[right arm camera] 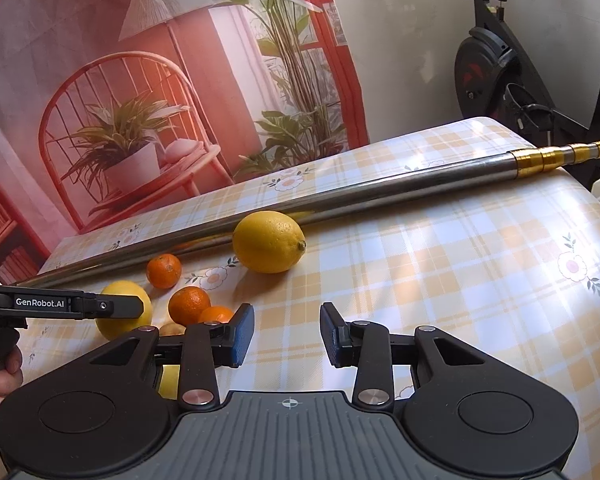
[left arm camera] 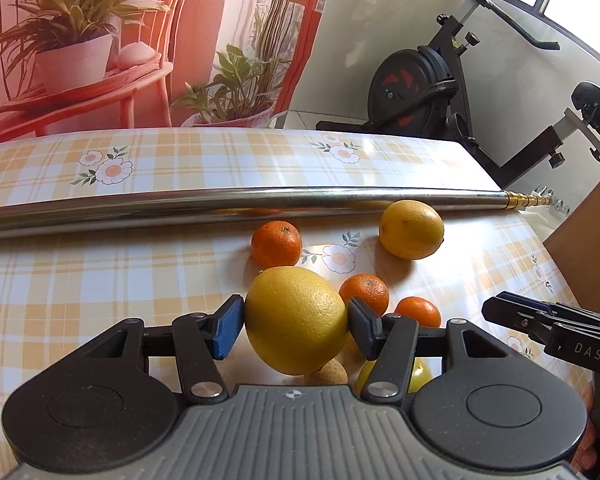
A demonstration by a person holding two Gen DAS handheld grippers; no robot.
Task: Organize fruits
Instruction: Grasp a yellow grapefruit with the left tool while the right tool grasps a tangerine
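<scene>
Lower centre of the left wrist view: left gripper (left arm camera: 296, 322) clenched on a large lemon (left arm camera: 296, 320), both blue pads pressed against its sides. Lemon appears raised off the checked tablecloth (left arm camera: 100, 280); contact with the cloth cannot be confirmed.

Just right of and behind the held fruit: two mandarins (left arm camera: 364, 294) (left arm camera: 418, 311), close together. Third mandarin (left arm camera: 276, 243) further up the frame, near the metal pole (left arm camera: 180, 204) lying across the table. Second lemon (left arm camera: 411, 229) right of centre, just beside the pole. Below the held lemon, partly hidden by the gripper body: a small brownish fruit (left arm camera: 326, 374) and a yellow-green fruit (left arm camera: 420, 374).

Right wrist view, lower centre: right gripper (right arm camera: 287, 334) released, narrow gap between the pads, only tablecloth showing between them. Exercise bike (right arm camera: 500, 76) at upper right.
</scene>
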